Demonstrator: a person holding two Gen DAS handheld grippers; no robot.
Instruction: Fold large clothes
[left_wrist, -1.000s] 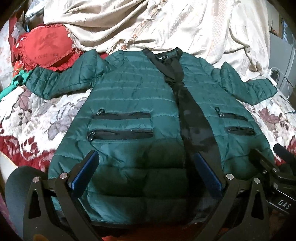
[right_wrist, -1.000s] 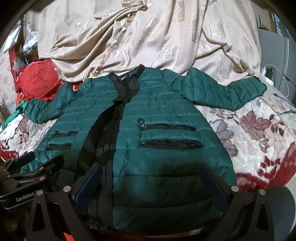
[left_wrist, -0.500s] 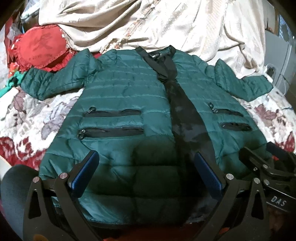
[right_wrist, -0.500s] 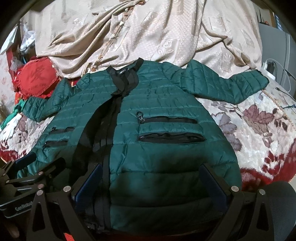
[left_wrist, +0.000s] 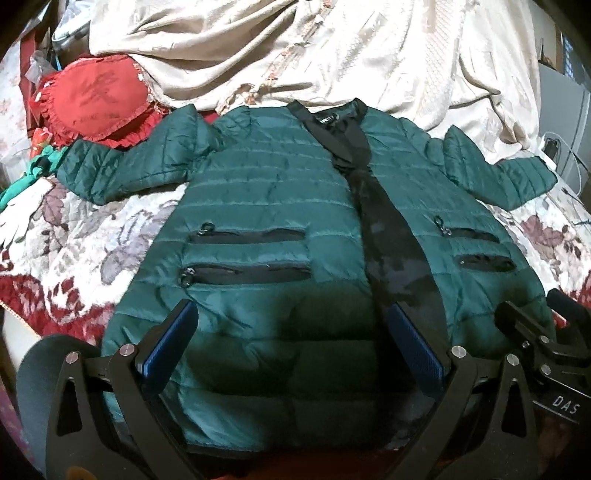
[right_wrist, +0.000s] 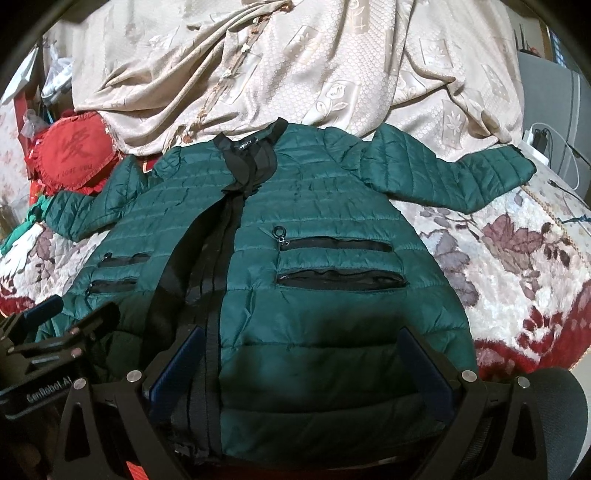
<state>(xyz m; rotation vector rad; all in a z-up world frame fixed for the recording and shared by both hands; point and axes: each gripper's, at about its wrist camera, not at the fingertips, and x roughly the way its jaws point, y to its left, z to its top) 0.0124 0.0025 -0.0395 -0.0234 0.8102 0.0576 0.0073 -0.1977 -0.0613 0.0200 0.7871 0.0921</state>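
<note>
Jacket: a dark green quilted puffer jacket (left_wrist: 266, 206) lay front up and spread flat on the floral bedspread (left_wrist: 92, 236), collar away from the cameras, hem nearest them.
Sleeves: both stretched outward; the right-hand sleeve (right_wrist: 454, 177) reached toward the bed's edge, the other sleeve (left_wrist: 129, 166) lay just below the red cushion (left_wrist: 96, 99).
Front band: a black placket (left_wrist: 391, 243) ran from collar to hem.
Pockets: two black zipped pockets (right_wrist: 336, 262) sat on each front panel, one above the other.
Left gripper (left_wrist: 291, 354): fingers spread wide over the hem area, nothing between the blue pads (left_wrist: 170, 343).
Right gripper (right_wrist: 299, 373): fingers likewise wide apart above the hem, gripping nothing; contact with the fabric could not be told.
Behind: a rumpled beige embroidered cloth (right_wrist: 295, 66) was piled past the collar.
</note>
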